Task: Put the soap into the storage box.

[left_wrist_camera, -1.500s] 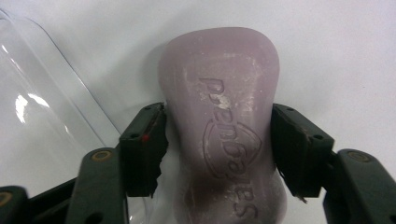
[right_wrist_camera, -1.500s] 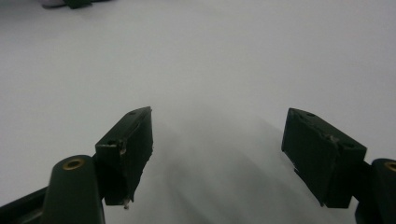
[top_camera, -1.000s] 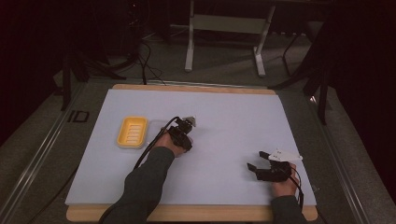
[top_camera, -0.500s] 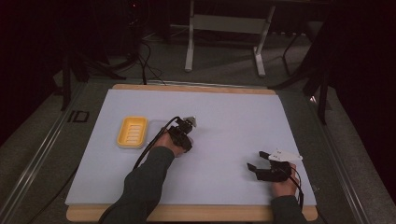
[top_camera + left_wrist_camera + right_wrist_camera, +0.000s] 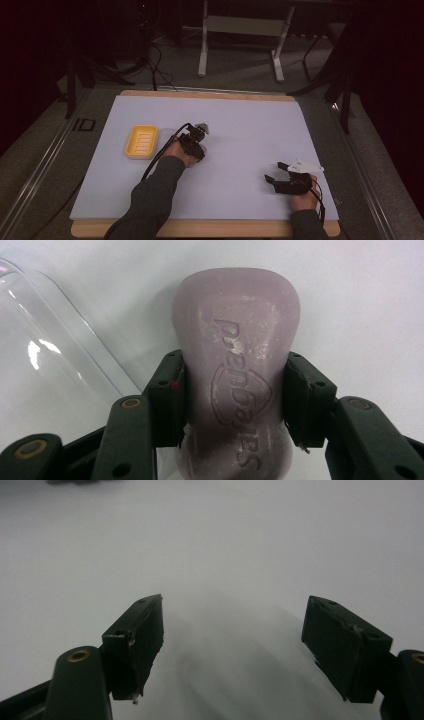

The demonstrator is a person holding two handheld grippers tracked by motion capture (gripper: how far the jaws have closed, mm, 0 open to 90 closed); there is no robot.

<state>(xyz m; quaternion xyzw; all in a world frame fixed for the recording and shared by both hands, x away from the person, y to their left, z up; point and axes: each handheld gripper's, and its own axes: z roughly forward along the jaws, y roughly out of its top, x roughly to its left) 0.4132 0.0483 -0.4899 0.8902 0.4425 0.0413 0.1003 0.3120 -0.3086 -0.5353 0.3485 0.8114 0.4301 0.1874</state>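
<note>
The left claw was clamped on a pale lilac bar of soap, its two black pads pressing the bar's narrow waist from either side. The soap lay flat on the white table, its embossed face up, with a clear plastic piece just beside it on the left in the left gripper view. In the high view this claw sat near the middle of the table, just right of a yellow soap dish. The right claw stood wide apart with nothing between its pads, resting low over bare table at the near right, well apart from the soap.
</note>
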